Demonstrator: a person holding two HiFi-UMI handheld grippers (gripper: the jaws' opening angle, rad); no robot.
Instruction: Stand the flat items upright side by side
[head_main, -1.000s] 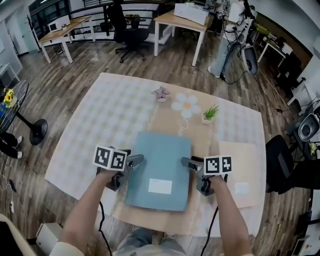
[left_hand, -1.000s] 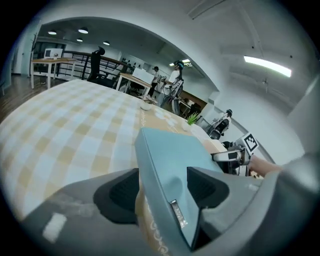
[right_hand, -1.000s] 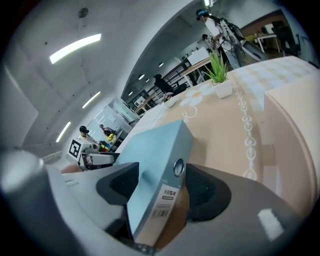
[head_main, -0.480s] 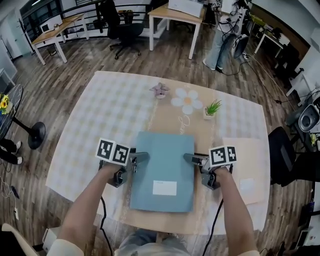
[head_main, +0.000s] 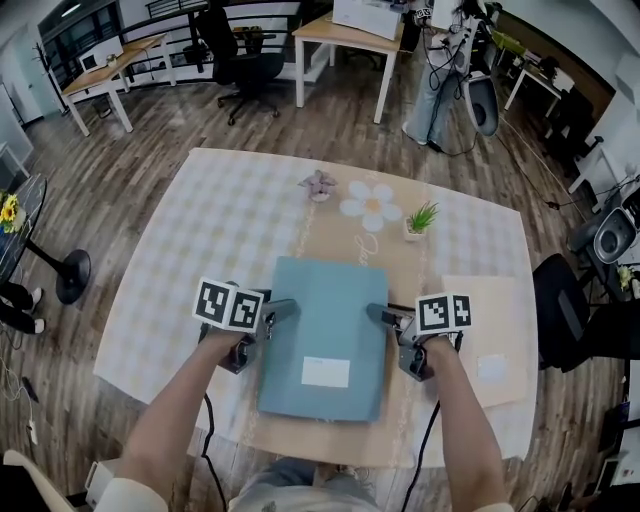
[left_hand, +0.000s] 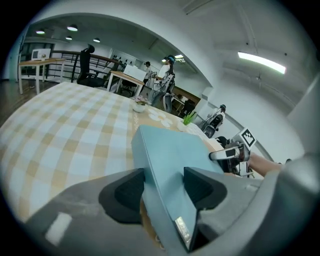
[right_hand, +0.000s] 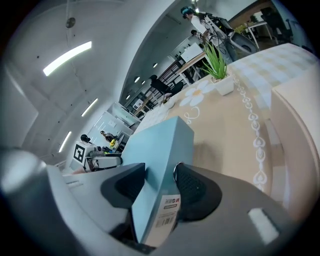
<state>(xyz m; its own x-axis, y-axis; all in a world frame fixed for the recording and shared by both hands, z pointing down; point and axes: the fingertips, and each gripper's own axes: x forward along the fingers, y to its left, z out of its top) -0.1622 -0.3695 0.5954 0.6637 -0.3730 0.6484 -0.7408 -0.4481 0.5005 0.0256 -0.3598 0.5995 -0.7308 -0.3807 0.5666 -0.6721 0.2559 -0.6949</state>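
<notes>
Looking down in the head view, I see the teal file box (head_main: 325, 320) flat on the table (head_main: 200, 230). Left gripper view: the left gripper (left_hand: 162, 189), jaws just closing, pinches one edge. Right gripper view: the right gripper (right_hand: 160, 187) likewise clamps the opposite edge. I judge such shallow bites could slip on tipping.

The left gripper (head_main: 283, 309) and right gripper (head_main: 380, 314) have grey moulded bodies with dark textured pads (left_hand: 127, 192). Each carries a white cube (head_main: 229, 306) printed with black square markers and trails a thin black cable (head_main: 207, 440). A pale short sleeve (head_main: 125, 496) shows at the shoulder
</notes>
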